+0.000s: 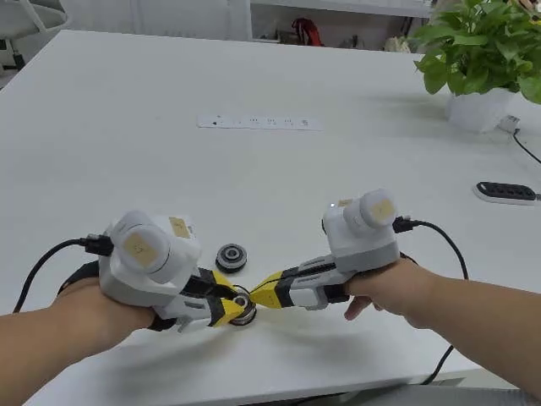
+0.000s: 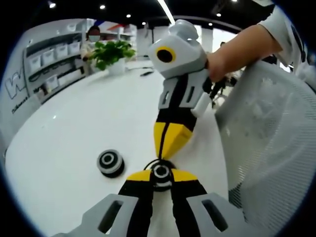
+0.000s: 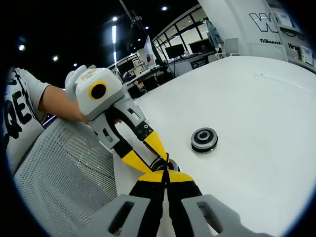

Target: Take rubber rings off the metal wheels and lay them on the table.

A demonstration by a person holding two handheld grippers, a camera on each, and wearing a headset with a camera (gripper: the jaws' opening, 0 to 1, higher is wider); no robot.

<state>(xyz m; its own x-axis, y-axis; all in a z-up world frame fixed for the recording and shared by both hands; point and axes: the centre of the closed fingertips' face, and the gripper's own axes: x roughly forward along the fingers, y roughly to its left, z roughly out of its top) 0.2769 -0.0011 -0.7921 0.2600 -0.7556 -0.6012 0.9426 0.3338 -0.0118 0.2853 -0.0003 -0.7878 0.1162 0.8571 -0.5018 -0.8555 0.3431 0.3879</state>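
Your left claw (image 2: 162,176) gripped a wheel (image 2: 162,172) just above the desk (image 1: 254,186). The wheel had a silver hub with a black ring (image 2: 152,163) around it. Your right claw (image 3: 166,178) was clenched, its tips pinching that ring at the rim. A second wheel (image 1: 231,256), its ring on, lay flat on the desk nearby.

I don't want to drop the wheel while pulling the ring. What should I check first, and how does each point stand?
1. The held wheel sits clamped in the left gripper: ok.
2. The right gripper pinches its rubber ring: ok.
3. Ring off the rim all round: cannot tell.
4. Bare table close by: ok.
5. The second wheel lies apart from both grippers: ok.
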